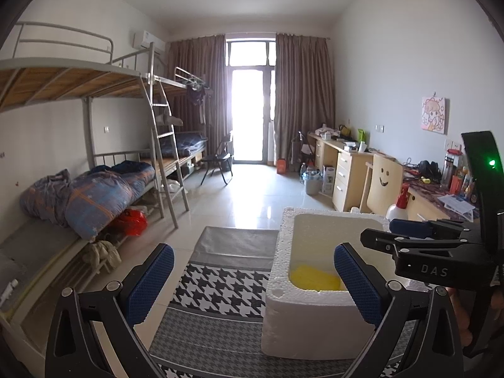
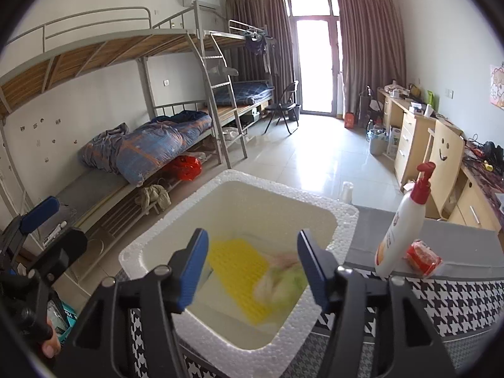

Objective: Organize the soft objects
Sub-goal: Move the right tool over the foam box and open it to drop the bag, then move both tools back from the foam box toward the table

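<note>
A white foam box (image 1: 302,315) (image 2: 176,245) stands on a houndstooth cloth (image 1: 217,286). A yellow waffle-textured sponge (image 2: 242,271) (image 1: 315,278) lies on its floor. A blurred pale green and pink soft thing (image 2: 280,280) is beside the sponge, inside the box. My right gripper (image 2: 252,267) is open and empty above the box. My left gripper (image 1: 253,278) is open and empty at the box's left rim. The right gripper (image 1: 409,230) shows over the box in the left wrist view.
A white pump bottle with a red cap (image 2: 403,223) and a red packet (image 2: 423,256) stand on the table right of the box. Bunk beds with a blue quilt (image 1: 94,198) line the left wall. Desks and a smiley-face chair (image 1: 382,186) are at the right.
</note>
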`<state>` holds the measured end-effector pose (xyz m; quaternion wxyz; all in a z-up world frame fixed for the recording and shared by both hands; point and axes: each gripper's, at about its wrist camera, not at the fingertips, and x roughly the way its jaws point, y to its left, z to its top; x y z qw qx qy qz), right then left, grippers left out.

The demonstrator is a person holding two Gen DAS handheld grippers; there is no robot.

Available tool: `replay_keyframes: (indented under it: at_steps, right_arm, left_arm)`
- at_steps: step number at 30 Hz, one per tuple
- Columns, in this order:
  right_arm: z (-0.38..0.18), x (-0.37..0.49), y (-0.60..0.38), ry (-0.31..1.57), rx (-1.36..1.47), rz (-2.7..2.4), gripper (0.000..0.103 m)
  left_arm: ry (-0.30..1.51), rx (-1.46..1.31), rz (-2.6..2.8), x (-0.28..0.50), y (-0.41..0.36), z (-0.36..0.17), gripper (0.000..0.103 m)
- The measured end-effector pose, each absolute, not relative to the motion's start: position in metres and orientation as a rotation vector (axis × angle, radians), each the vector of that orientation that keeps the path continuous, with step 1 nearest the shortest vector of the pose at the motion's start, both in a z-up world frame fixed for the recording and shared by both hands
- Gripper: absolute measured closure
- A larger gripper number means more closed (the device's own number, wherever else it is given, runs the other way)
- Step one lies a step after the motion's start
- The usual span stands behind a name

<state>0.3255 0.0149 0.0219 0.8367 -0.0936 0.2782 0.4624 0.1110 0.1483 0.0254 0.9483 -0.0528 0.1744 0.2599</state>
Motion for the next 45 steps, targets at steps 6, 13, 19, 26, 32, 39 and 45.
replay_keyframes:
  at_steps: [6, 13, 19, 26, 32, 39, 45]
  right_arm:
    - [0.027, 0.318, 0.009, 0.565, -0.210, 0.986, 0.040]
    - [0.034, 0.313, -0.006, 0.538, -0.196, 0.991, 0.039]
    - [0.040, 0.303, -0.018, 0.499, -0.195, 0.989, 0.027]
    - [0.047, 0.298, -0.034, 0.454, -0.171, 0.985, 0.008]
    - [0.047, 0.294, -0.043, 0.434, -0.164, 0.973, 0.008]
    - [0.050, 0.290, -0.060, 0.418, -0.145, 0.964, 0.008]
    - [0.051, 0.288, -0.073, 0.410, -0.131, 0.959, 0.008]
  left_arm:
    - [0.356, -0.119, 0.526, 0.112, 0.148, 0.027, 0.001]
    - [0.348, -0.111, 0.504, 0.107, 0.140, 0.029, 0.001]
    - [0.344, -0.105, 0.492, 0.105, 0.131, 0.031, 0.001]
    - [0.332, -0.099, 0.483, 0.099, 0.122, 0.036, 0.001]
    - [0.329, -0.095, 0.475, 0.096, 0.114, 0.037, 0.001]
    - [0.323, -0.091, 0.450, 0.091, 0.103, 0.040, 0.001]
    - [0.318, -0.089, 0.430, 0.089, 0.095, 0.043, 0.001]
